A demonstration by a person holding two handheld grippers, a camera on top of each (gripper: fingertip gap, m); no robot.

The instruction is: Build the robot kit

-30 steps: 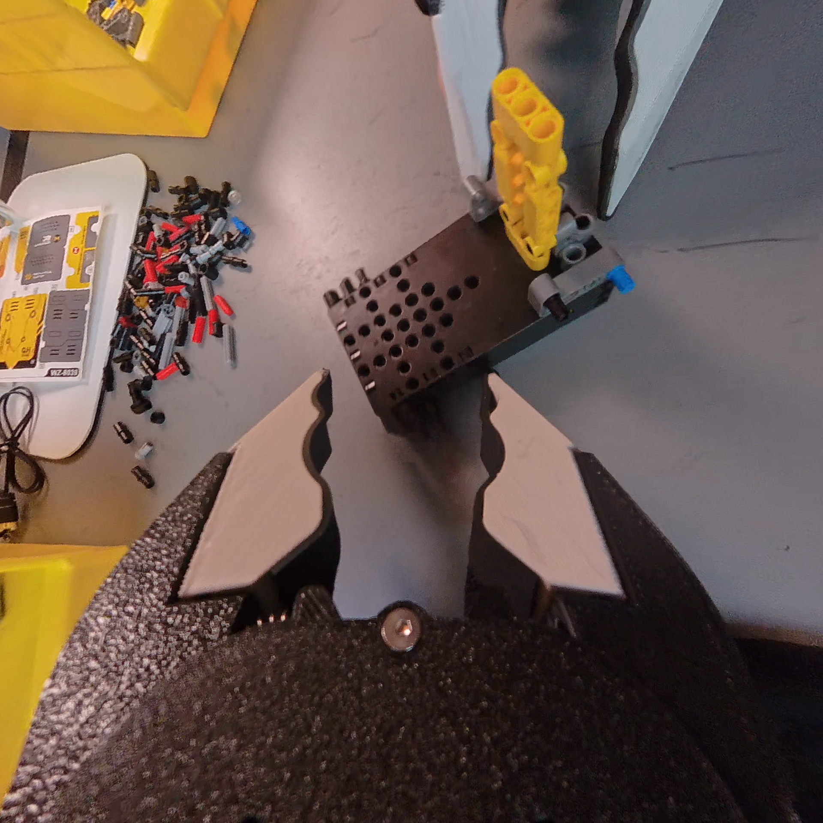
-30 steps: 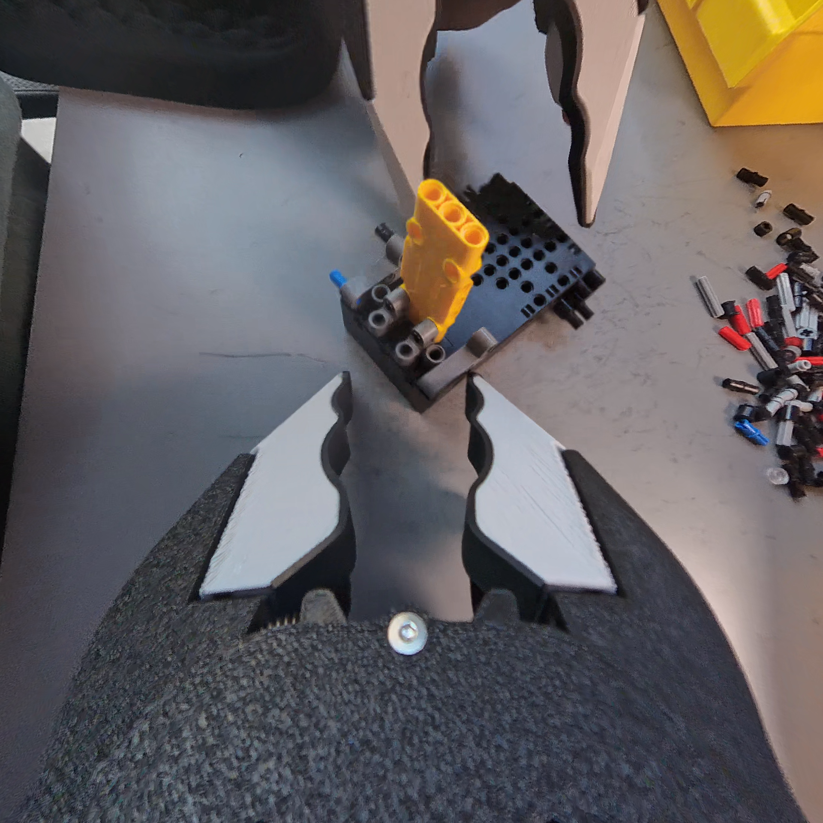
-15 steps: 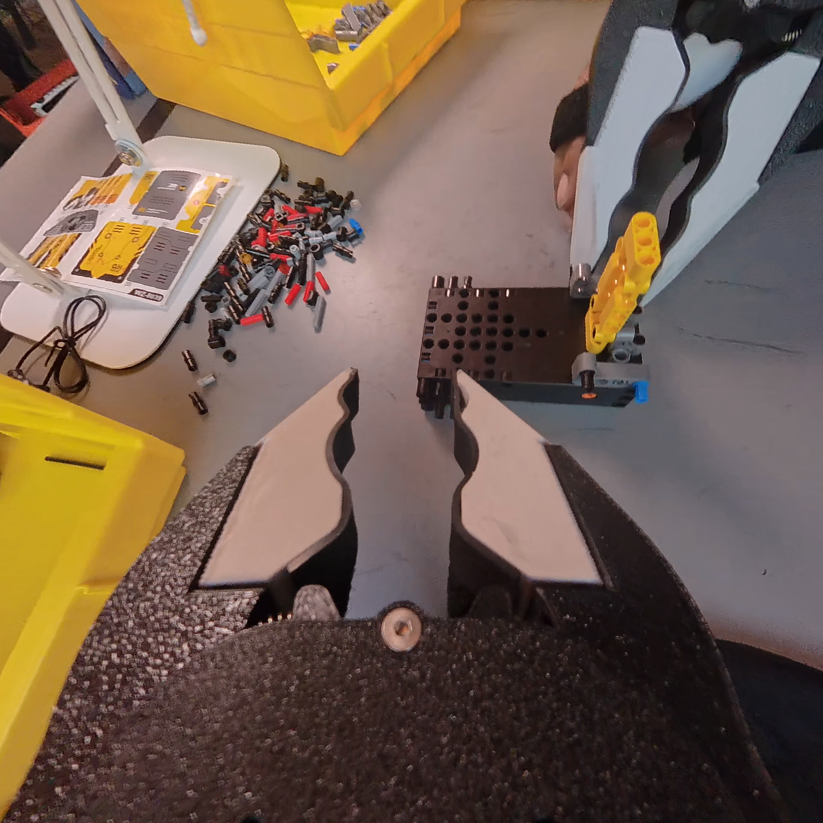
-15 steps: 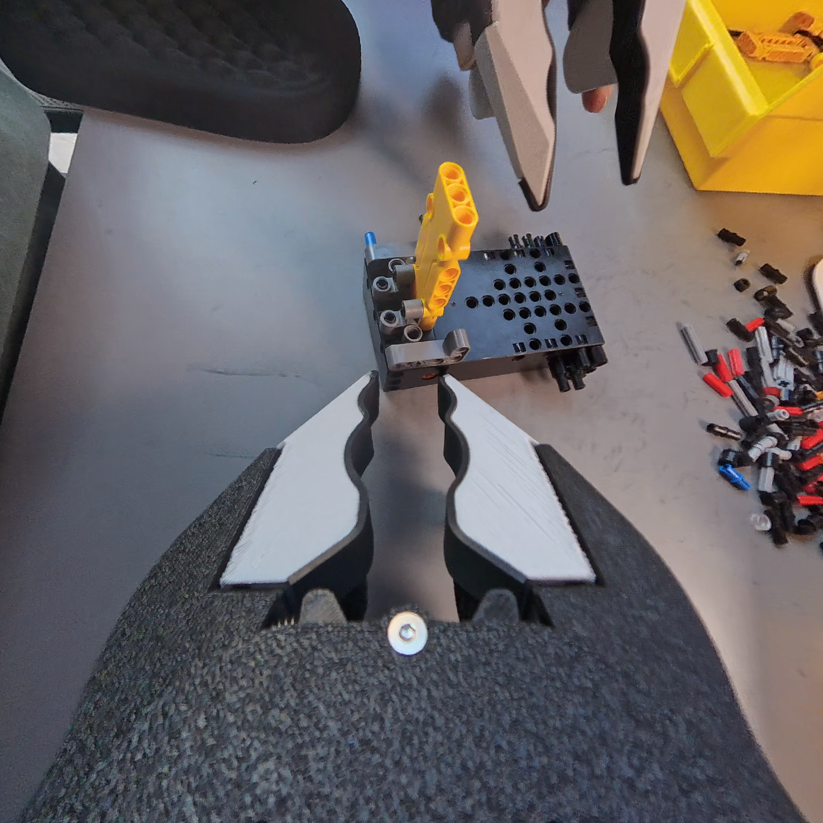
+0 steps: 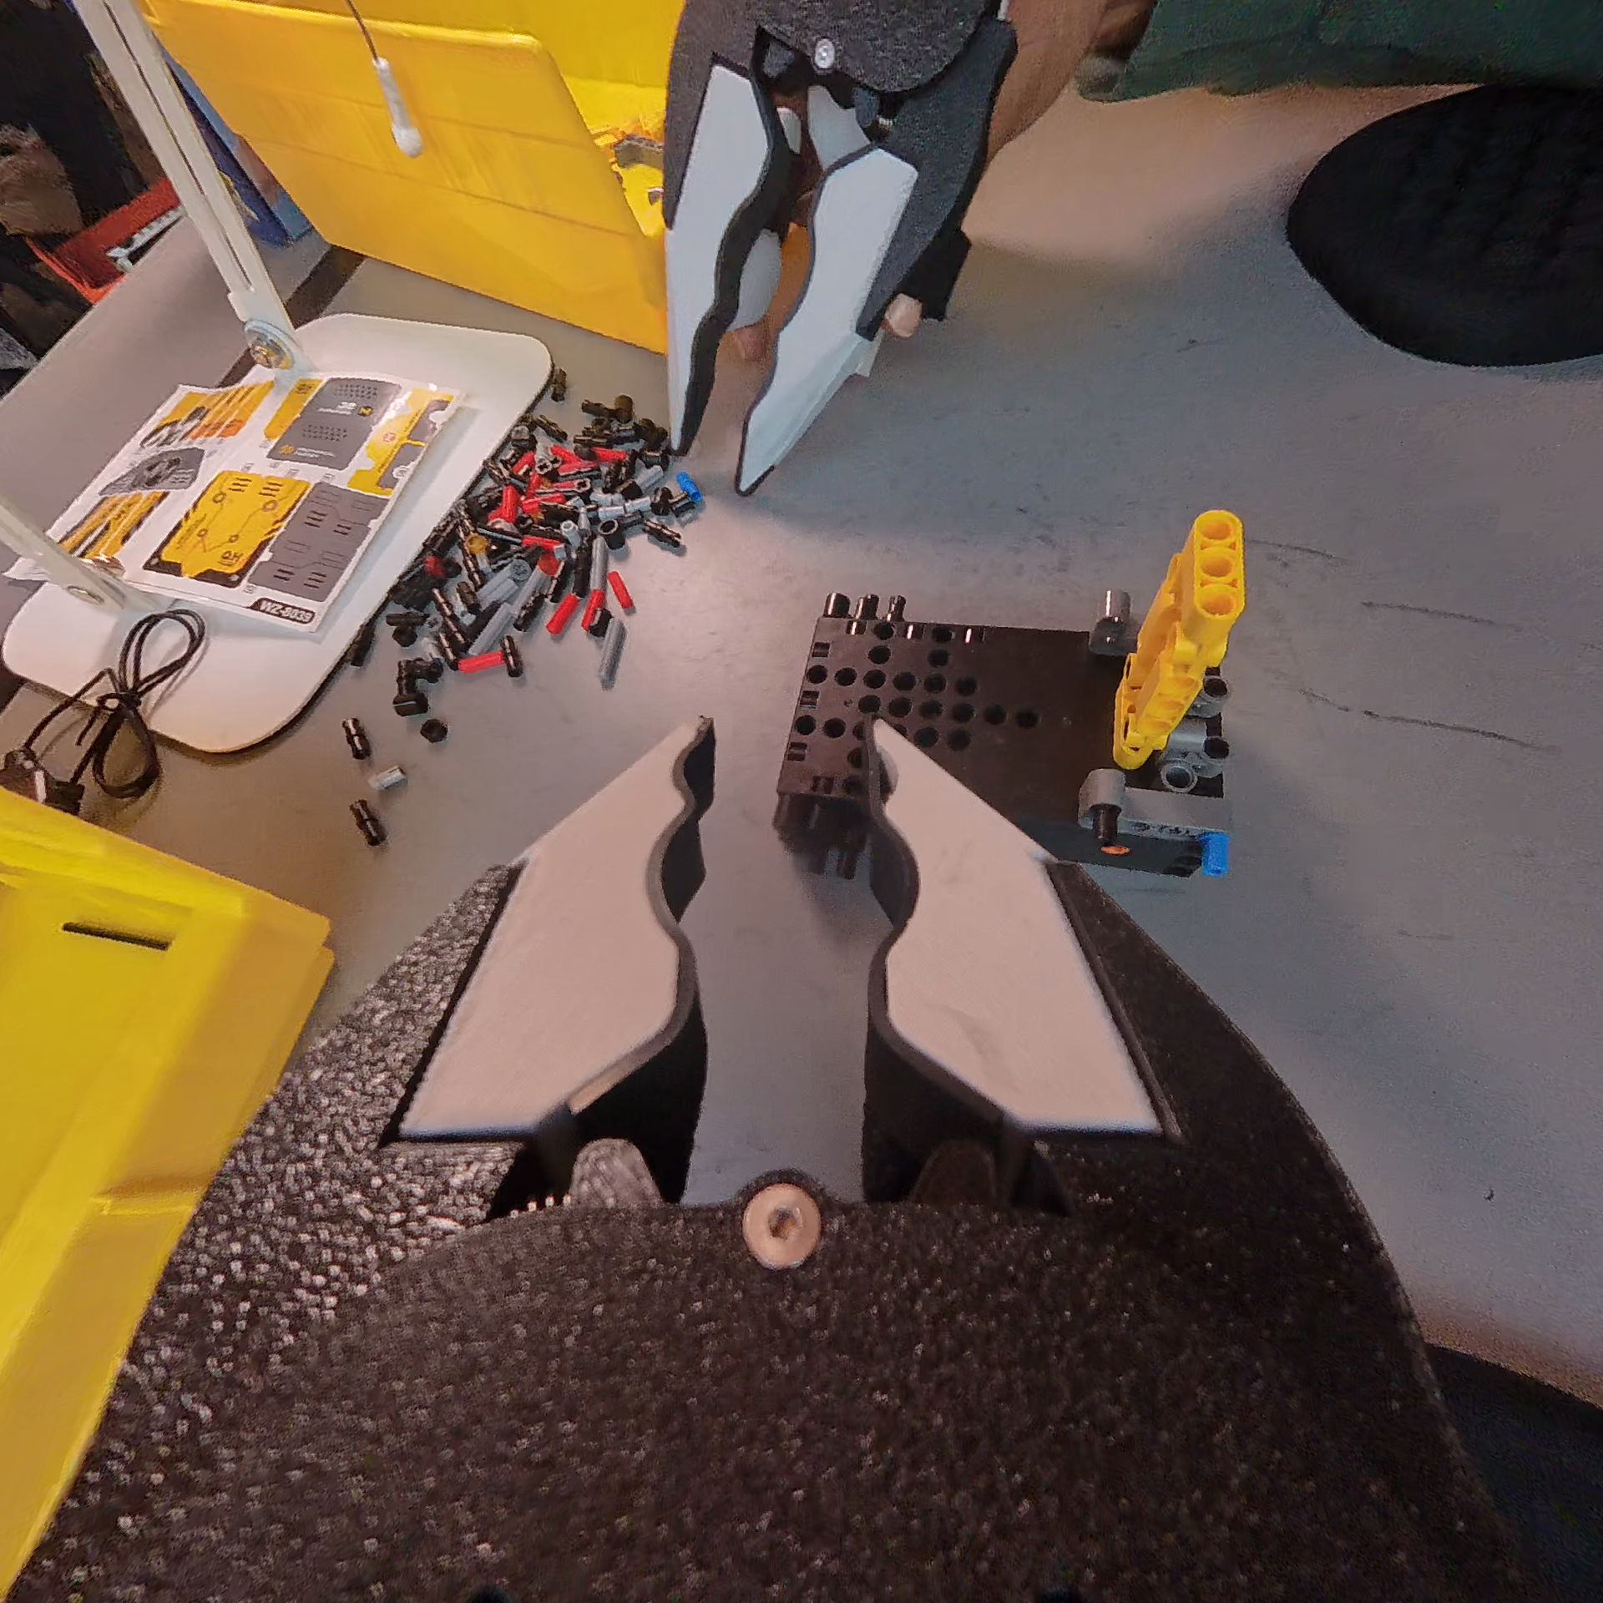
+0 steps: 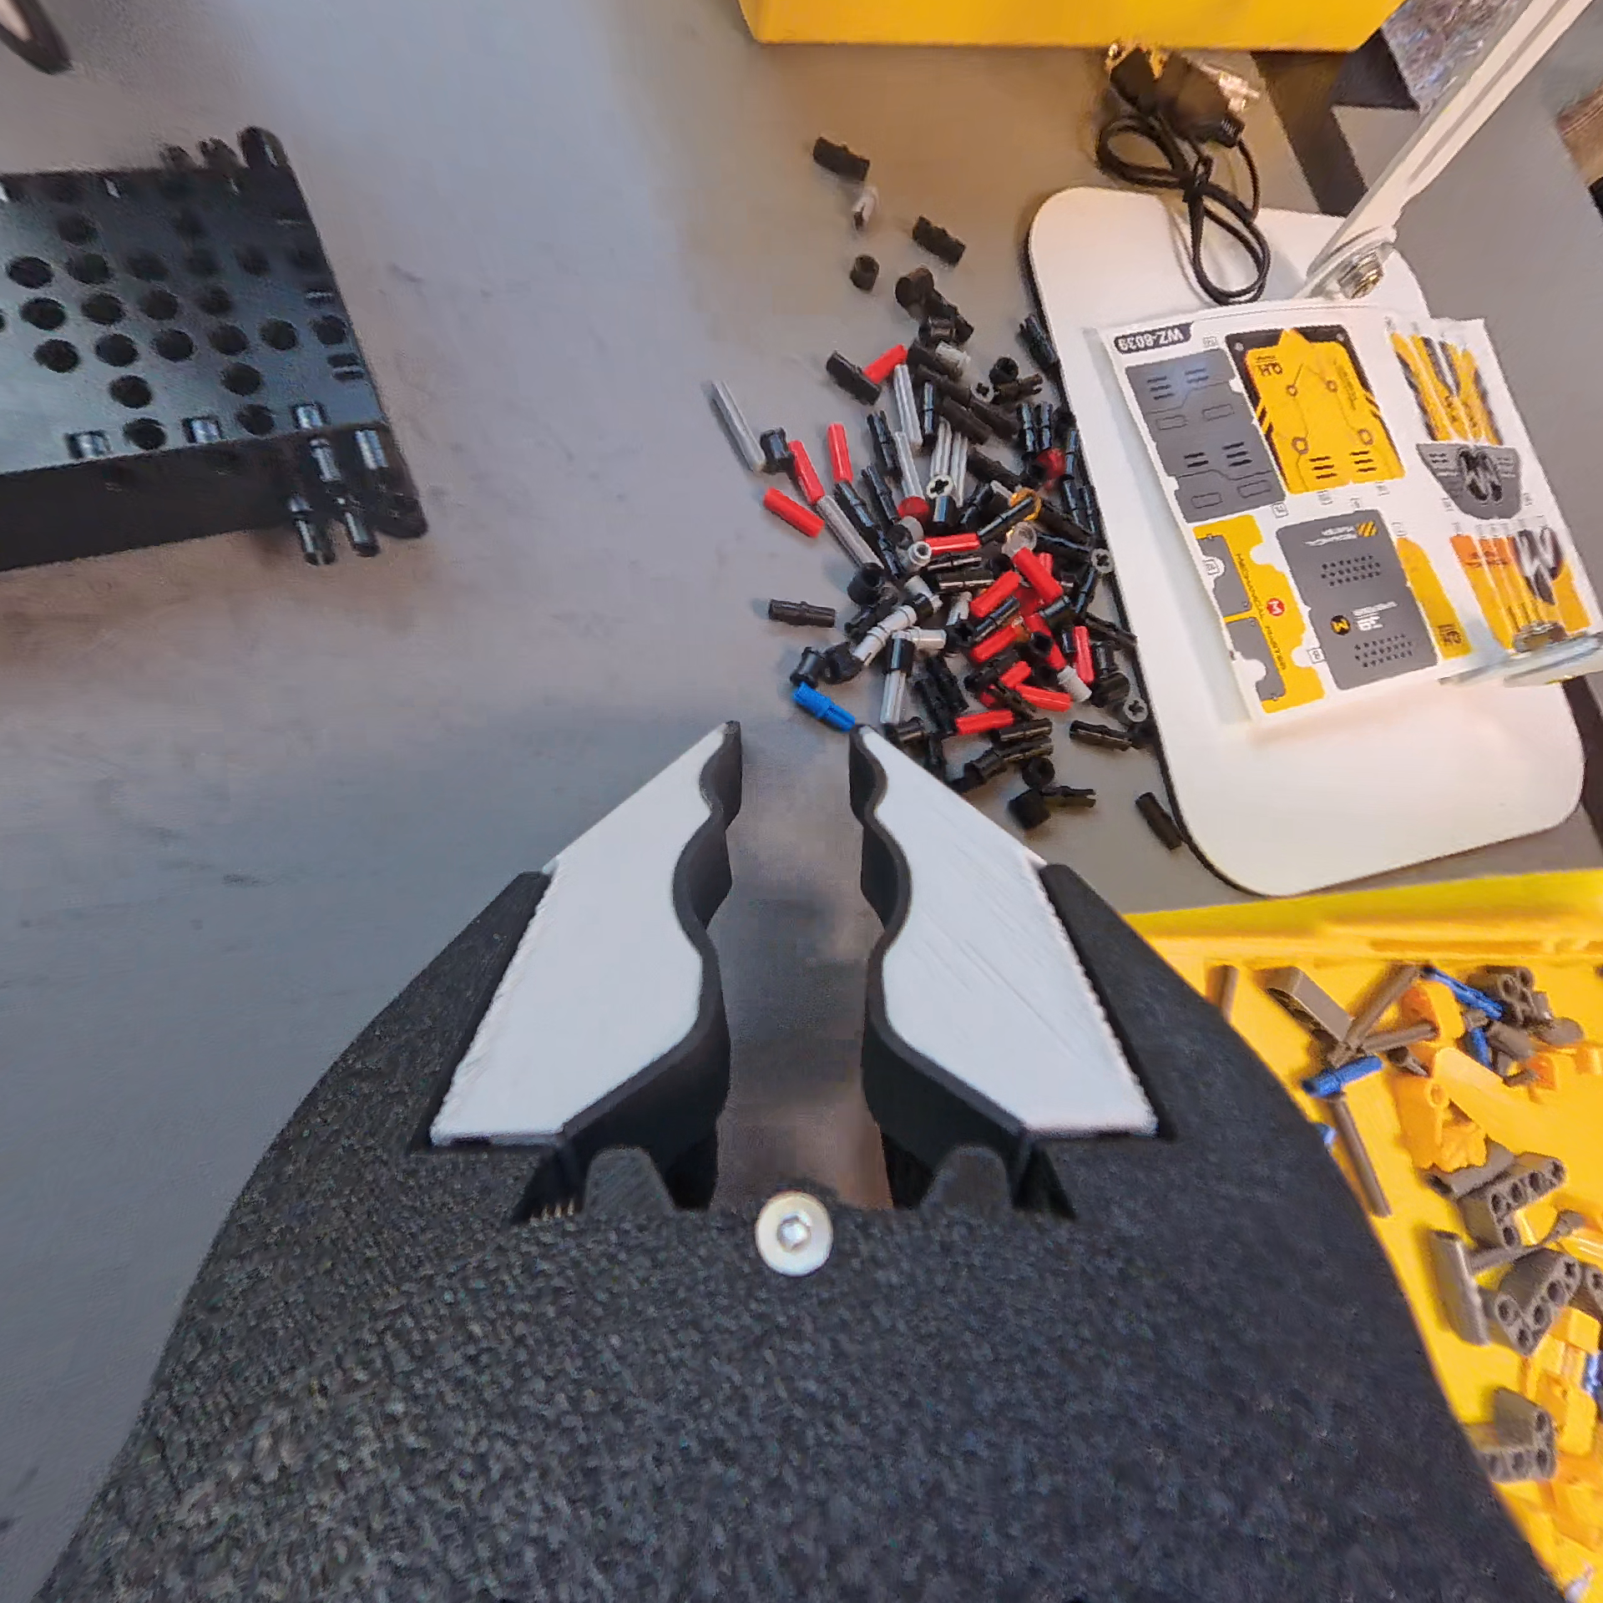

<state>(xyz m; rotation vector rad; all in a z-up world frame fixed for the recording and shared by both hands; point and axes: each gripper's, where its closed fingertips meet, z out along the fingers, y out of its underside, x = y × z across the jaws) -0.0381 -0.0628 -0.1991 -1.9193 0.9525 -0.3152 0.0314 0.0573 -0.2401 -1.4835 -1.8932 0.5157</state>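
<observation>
A black perforated plate [image 5: 971,694] lies on the grey table with a yellow beam [image 5: 1184,633] standing upright at its right end. My left gripper [image 5: 789,727] is open and empty, and its right finger [image 5: 954,911] overlaps the plate's near left corner in the view. My right gripper [image 6: 795,733] is open and empty, its tips just short of a blue pin [image 6: 822,705] at the edge of a pile of small black, red and grey pins [image 6: 963,564]. In the left wrist view the right gripper [image 5: 716,464] hangs over that pile [image 5: 538,555]. The plate [image 6: 165,347] lies to its left.
A white lamp base [image 5: 451,382] with a sticker sheet [image 5: 251,494] sits beside the pile, a black cable [image 5: 104,703] at its edge. Yellow bins stand at the back [image 5: 416,173] and near left [image 5: 130,1041]. One yellow bin holds loose parts [image 6: 1431,1128]. A dark pad [image 5: 1466,225] lies far right. Left tips to right tips: about 15 cm. The left tips stand about 4 cm off the black perforated plate [image 5: 971,694]. It turns up in the right wrist view [image 6: 52,349] as well.
My right gripper has left the plate and yellow beam and swung over to the pin pile. My left gripper stays by the plate's corner and has opened slightly wider than half a second ago.
</observation>
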